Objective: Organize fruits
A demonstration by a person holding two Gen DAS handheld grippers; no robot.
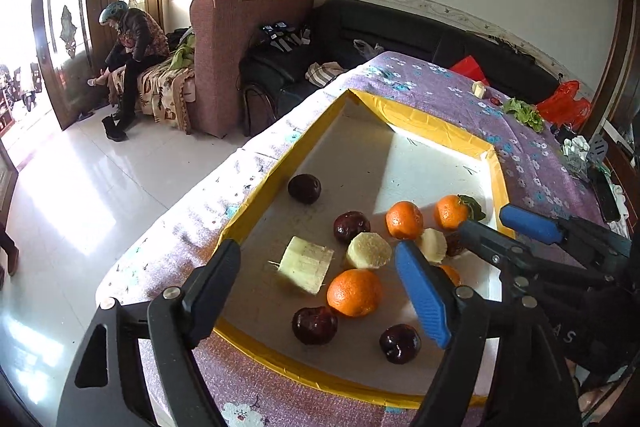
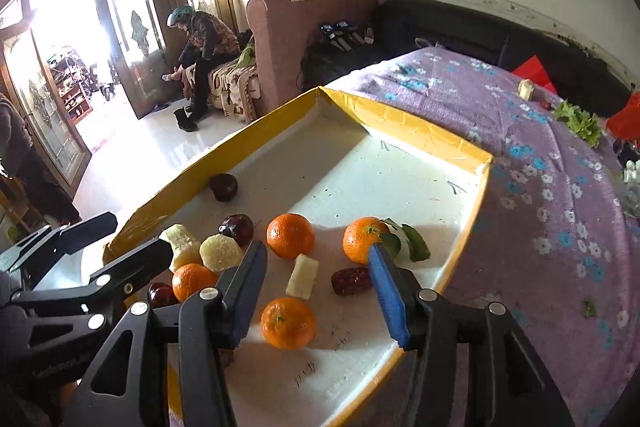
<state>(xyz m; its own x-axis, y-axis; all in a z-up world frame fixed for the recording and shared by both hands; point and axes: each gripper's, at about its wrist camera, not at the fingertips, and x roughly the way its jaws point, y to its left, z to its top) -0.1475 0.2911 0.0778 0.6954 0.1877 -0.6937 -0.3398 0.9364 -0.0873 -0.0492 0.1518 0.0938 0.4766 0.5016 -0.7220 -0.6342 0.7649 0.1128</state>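
Note:
A white foam tray with a yellow rim (image 1: 436, 133) (image 2: 420, 135) lies on the purple table. In it are several oranges (image 1: 354, 293) (image 2: 289, 323), dark red fruits (image 1: 315, 325) (image 2: 224, 187), pale sugarcane pieces (image 1: 306, 265) (image 2: 303, 275) and a red date (image 2: 351, 281). My left gripper (image 1: 316, 267) is open above the near fruits, empty. My right gripper (image 2: 318, 259) is open over the sugarcane piece and date, empty; it also shows in the left wrist view (image 1: 498, 223). The left gripper shows in the right wrist view (image 2: 116, 235).
The table has a purple flowered cloth (image 1: 440, 87) (image 2: 560, 227). At its far right lie lettuce (image 1: 524, 113) (image 2: 580, 119), a red bag (image 1: 568, 103) and small items. A black sofa (image 1: 400, 35) and a brown armchair (image 1: 236, 47) stand behind. A person sits by the door (image 1: 136, 39).

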